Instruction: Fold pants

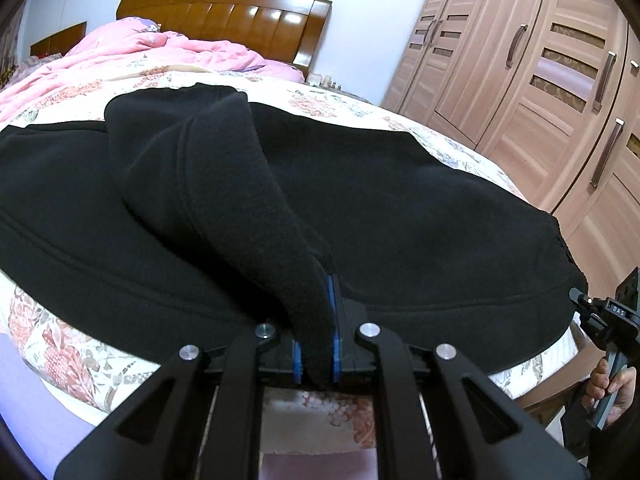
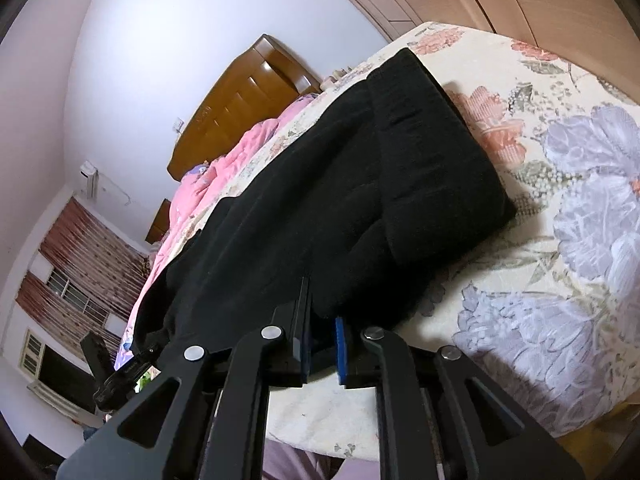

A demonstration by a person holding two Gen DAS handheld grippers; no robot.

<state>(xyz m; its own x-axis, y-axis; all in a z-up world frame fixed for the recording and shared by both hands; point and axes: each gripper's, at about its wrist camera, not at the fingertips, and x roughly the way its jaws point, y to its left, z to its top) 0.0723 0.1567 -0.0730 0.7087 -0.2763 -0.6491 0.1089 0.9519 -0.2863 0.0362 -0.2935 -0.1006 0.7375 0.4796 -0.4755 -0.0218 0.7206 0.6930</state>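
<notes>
Black fleece fills the narrow gap between the blue pads of the left gripper [image 1: 316, 340]: it is clamped on a raised ridge of the black pants [image 1: 360, 200], which climbs away from its tips toward the wooden headboard [image 1: 236, 16]. Beyond those tips the pants lie spread sideways over the floral bedsheet [image 1: 52, 344], with the pink quilt [image 1: 132, 52] further off.

The right gripper [image 2: 322, 354] has its jaws nearly closed at the near hem of the same pants. Dark cloth sits between its pads, but whether they still pinch it is hard to tell.

Judging by this, the fold is in its lift stage: an edge is pinched on the left and ready to be carried over the flat part ahead. The next move calls for both ends to travel together so the fold lands square, with the right grip made firm first.

Waistband and leg ends cannot be told apart in the black cloth. In the left view the right gripper is cut off at the frame edge, with only a hand [image 1: 610, 388] on its handle.
</notes>
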